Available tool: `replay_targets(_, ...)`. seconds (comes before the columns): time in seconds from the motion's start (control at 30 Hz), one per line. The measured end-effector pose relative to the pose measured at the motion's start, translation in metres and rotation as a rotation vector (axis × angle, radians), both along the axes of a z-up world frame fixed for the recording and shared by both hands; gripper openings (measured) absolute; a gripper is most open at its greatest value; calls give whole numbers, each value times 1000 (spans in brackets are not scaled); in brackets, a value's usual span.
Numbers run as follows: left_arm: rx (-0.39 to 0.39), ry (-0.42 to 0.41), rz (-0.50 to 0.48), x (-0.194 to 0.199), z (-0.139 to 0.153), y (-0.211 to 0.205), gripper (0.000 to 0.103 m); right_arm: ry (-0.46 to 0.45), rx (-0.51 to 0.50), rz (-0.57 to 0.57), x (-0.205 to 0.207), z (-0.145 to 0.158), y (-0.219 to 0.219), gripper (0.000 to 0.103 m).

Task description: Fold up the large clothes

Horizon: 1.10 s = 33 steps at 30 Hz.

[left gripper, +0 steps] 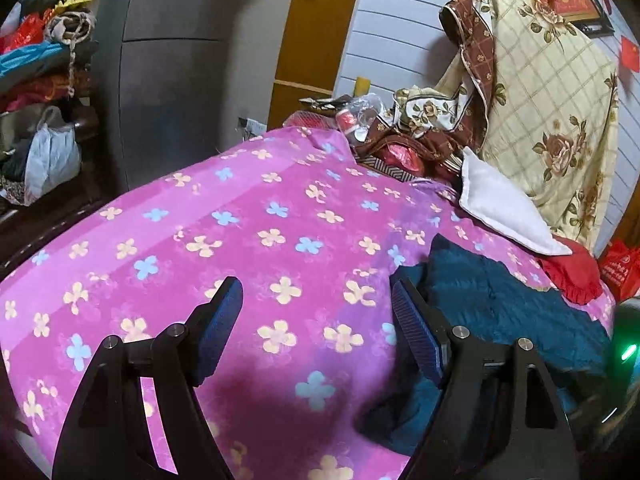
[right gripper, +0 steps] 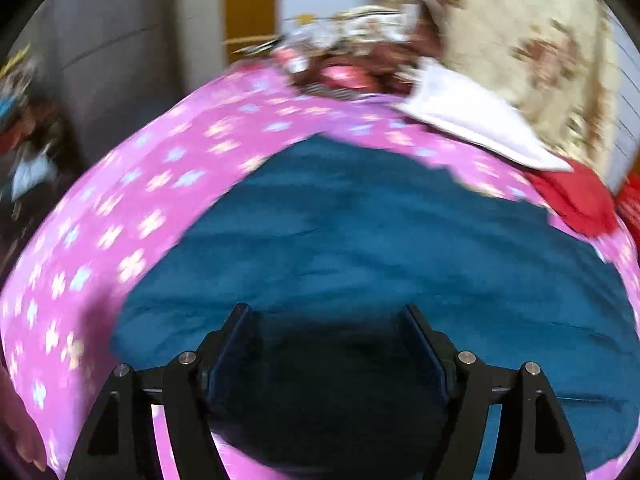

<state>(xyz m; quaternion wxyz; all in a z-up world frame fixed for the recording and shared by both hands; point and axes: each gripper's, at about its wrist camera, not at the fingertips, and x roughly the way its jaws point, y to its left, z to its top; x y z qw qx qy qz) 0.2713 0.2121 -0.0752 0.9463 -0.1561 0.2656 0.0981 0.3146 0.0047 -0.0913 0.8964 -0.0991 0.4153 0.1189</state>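
A dark teal garment lies spread on a bed covered by a pink flowered sheet. In the left wrist view the garment lies to the right, partly behind my right finger. My left gripper is open and empty above the pink sheet, just left of the garment's edge. My right gripper is open and empty, low over the near part of the garment. The right wrist view is blurred by motion.
A white pillow and a red cloth lie at the bed's far right. A floral quilt is piled against the wall. Bags and clutter sit at the bed's far end. A dark shelf with clothes stands left.
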Motion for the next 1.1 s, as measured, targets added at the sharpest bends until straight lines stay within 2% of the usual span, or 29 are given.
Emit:
replay_targets(0.07, -6, 9, -4, 1, -2, -1, 78, -2, -102, 7, 2, -20, 23, 74)
replay_targets(0.13, 6, 16, -5, 2, -3, -3, 78, -16, -134, 10, 2, -27, 27, 74)
replay_targets(0.27, 60, 4, 28, -2, 0, -10, 78, -10, 2, -30, -2, -9, -13, 74)
replay_targets(0.37, 95, -7, 38, -6, 2, -16, 78, -22, 32, -119, 2, -4, -70, 74)
replay_targets(0.57, 169, -47, 54, -17, 8, -29, 79, -23, 92, -371, -2, -3, -214, 74)
replay_targets(0.7, 239, -105, 141, -29, 16, -36, 88, 3, 159, -564, -17, -6, -312, 75)
replay_targets(0.77, 245, -143, 149, -38, 21, -39, 89, 14, 198, -616, -28, -9, -344, 74)
replay_targets(0.8, 242, -155, 146, -41, 23, -39, 89, 11, 185, -651, -38, -10, -361, 74)
replay_targets(0.9, 237, -185, 148, -51, 29, -43, 90, 1, 91, -719, -63, -6, -384, 74)
replay_targets(0.93, 233, -187, 141, -56, 32, -46, 90, -17, 89, -726, -77, -1, -388, 74)
replay_targets(1.1, 227, -219, 121, -82, 44, -63, 90, -133, 177, -626, -139, 25, -371, 74)
